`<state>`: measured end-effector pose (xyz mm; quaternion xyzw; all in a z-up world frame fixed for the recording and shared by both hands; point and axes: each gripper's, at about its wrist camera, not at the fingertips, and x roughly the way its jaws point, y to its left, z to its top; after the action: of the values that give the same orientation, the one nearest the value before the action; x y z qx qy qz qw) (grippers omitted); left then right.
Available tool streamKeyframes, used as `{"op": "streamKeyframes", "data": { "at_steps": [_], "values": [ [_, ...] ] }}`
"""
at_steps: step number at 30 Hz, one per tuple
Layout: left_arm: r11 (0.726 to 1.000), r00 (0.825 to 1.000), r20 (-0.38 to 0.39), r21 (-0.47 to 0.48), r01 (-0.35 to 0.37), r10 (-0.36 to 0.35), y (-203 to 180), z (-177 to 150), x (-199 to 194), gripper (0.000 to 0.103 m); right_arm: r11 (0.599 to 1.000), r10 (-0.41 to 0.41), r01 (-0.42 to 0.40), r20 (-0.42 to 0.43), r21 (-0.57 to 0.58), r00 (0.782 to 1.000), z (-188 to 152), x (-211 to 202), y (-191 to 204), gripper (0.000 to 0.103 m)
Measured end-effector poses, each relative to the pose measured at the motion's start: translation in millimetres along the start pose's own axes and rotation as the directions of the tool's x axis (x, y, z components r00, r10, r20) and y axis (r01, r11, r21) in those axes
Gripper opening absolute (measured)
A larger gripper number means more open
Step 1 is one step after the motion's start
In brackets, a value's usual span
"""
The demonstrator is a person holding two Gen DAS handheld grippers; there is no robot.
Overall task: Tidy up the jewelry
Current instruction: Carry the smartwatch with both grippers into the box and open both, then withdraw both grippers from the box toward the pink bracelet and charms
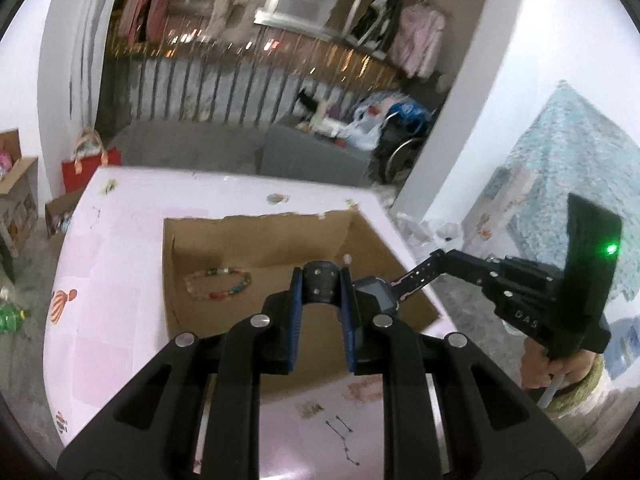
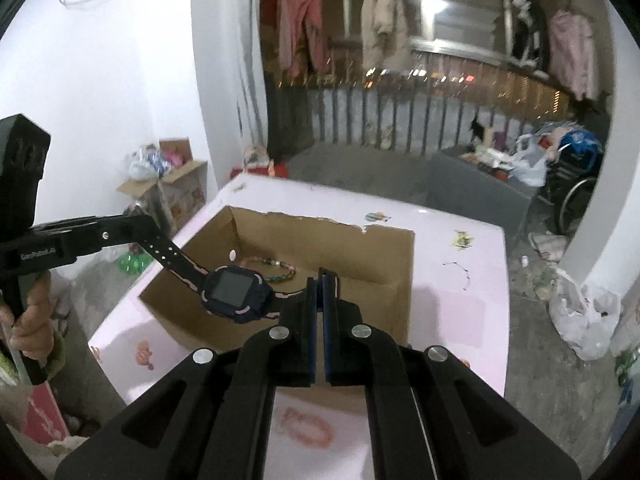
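Note:
A dark blue smartwatch [image 2: 236, 294] with a black and pink strap hangs above an open cardboard box [image 2: 400, 292]. My left gripper [image 1: 322, 280] is shut on one strap end; it shows from the side in the right wrist view [image 2: 138, 236]. My right gripper [image 2: 322, 276] is shut on the other strap end; it shows in the left wrist view [image 1: 438, 258]. The watch face [image 1: 376, 294] sits between them. A multicoloured bead bracelet [image 1: 218, 282] lies on the box floor, also seen in the right wrist view [image 2: 276, 268].
The box sits on a pink table [image 1: 120, 264] with stickers and pen marks. A thin chain [image 2: 460, 272] lies on the table right of the box. Cardboard boxes [image 2: 172, 188], bags [image 2: 580, 320] and a wheelchair [image 2: 576, 196] stand on the floor around.

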<state>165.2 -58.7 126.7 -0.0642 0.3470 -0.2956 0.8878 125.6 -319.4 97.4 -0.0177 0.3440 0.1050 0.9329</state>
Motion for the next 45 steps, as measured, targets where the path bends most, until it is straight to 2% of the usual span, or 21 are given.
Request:
{"op": "streamKeyframes", "data": {
  "at_steps": [4, 8, 15, 19, 22, 26, 29, 33, 35, 39, 41, 45],
  "values": [
    [0.998, 0.991, -0.127, -0.037, -0.053, 0.048, 21.6, 16.2, 58.5, 0.016, 0.999, 0.006, -0.010, -0.119, -0.032, 0.993, 20.1, 52.2, -10.4, 0.003],
    [0.992, 0.965, -0.250, -0.065, -0.104, 0.084, 42.9, 22.8, 111.7, 0.016, 0.999, 0.005, -0.018, -0.251, -0.048, 0.968, 32.8, 112.3, -22.1, 0.003],
    [0.984, 0.914, -0.380, -0.041, -0.171, 0.143, 64.6, 24.6, 165.2, 0.018, 0.994, -0.037, -0.005, -0.379, -0.109, 0.925, 44.4, 173.7, -26.0, 0.003],
    [0.981, 0.895, -0.415, -0.019, -0.192, 0.167, 68.1, 23.5, 177.7, 0.029, 0.991, -0.070, 0.013, -0.429, -0.134, 0.901, 42.2, 192.9, -25.7, 0.003],
    [0.977, 0.895, -0.403, -0.009, -0.211, 0.190, 69.3, 24.1, 179.2, 0.033, 0.991, -0.076, 0.017, -0.443, -0.134, 0.893, 41.3, 200.0, -27.2, 0.004],
    [0.976, 0.897, -0.400, -0.022, -0.215, 0.188, 71.4, 27.8, 178.5, 0.036, 0.992, -0.081, 0.031, -0.432, -0.122, 0.898, 42.8, 198.0, -33.0, 0.005],
    [0.973, 0.902, -0.376, -0.009, -0.230, 0.210, 70.5, 30.6, 172.6, 0.036, 0.994, -0.076, 0.037, -0.403, -0.104, 0.912, 47.5, 186.9, -39.3, 0.005],
    [0.970, 0.921, -0.317, -0.002, -0.242, 0.228, 65.5, 35.8, 153.3, 0.037, 0.997, -0.061, 0.043, -0.332, -0.061, 0.941, 55.3, 158.0, -50.2, 0.008],
    [0.970, 0.936, -0.264, 0.007, -0.241, 0.235, 60.0, 38.6, 138.4, 0.042, 0.999, -0.048, 0.040, -0.290, -0.032, 0.956, 57.1, 141.3, -55.8, 0.016],
    [0.970, 0.958, -0.151, 0.035, -0.242, 0.244, 44.3, 39.3, 100.5, 0.046, 0.999, -0.046, 0.046, -0.188, -0.002, 0.981, 50.7, 98.3, -59.5, 0.021],
    [0.968, 0.965, -0.089, 0.055, -0.243, 0.248, 36.4, 35.6, 78.3, 0.049, 0.999, -0.052, 0.052, -0.133, 0.000, 0.990, 42.2, 76.0, -57.3, 0.027],
    [0.963, 0.968, 0.006, 0.093, -0.252, 0.253, 23.3, 22.7, 39.8, 0.053, 0.998, -0.057, 0.058, -0.034, 0.021, 0.998, 12.4, 31.7, -51.9, 0.030]
  ]
}}
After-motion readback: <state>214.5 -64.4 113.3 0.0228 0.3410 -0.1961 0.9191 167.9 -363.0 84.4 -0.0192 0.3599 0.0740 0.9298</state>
